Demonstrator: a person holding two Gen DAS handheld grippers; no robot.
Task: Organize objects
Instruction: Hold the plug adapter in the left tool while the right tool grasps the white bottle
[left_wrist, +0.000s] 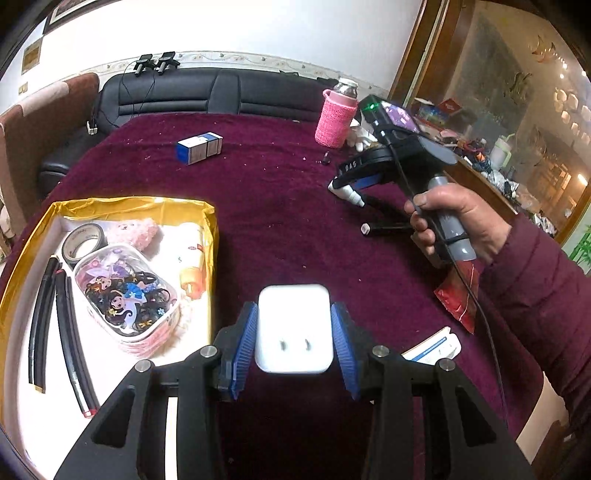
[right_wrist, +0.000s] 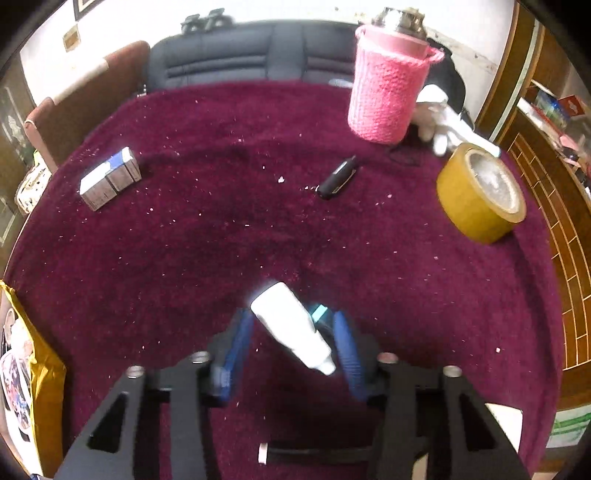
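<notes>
My left gripper (left_wrist: 294, 310) is shut on a white plug adapter (left_wrist: 293, 332), its two prong slots facing the camera, just right of the gold-lined box (left_wrist: 129, 204). The box holds a clear cartoon pouch (left_wrist: 125, 291), a tape roll (left_wrist: 83, 240) and black pens (left_wrist: 62, 332). My right gripper (right_wrist: 291, 317) is shut on a small white bottle (right_wrist: 288, 328), which lies slantwise between the blue pads with its nozzle toward the camera. The left wrist view shows that right gripper (left_wrist: 345, 186) over the maroon cloth with the white bottle (left_wrist: 349, 194) in it and a hand (left_wrist: 454, 221) on its handle.
On the maroon cloth (right_wrist: 258, 229) lie a blue-and-white carton (right_wrist: 109, 179), a black lighter-like thing (right_wrist: 338, 177), a yellow tape roll (right_wrist: 480, 192), a pink knitted bottle sleeve (right_wrist: 388, 85) and a black pen (right_wrist: 314, 452). A red packet (left_wrist: 458, 299) and a white card (left_wrist: 432, 347) lie at right.
</notes>
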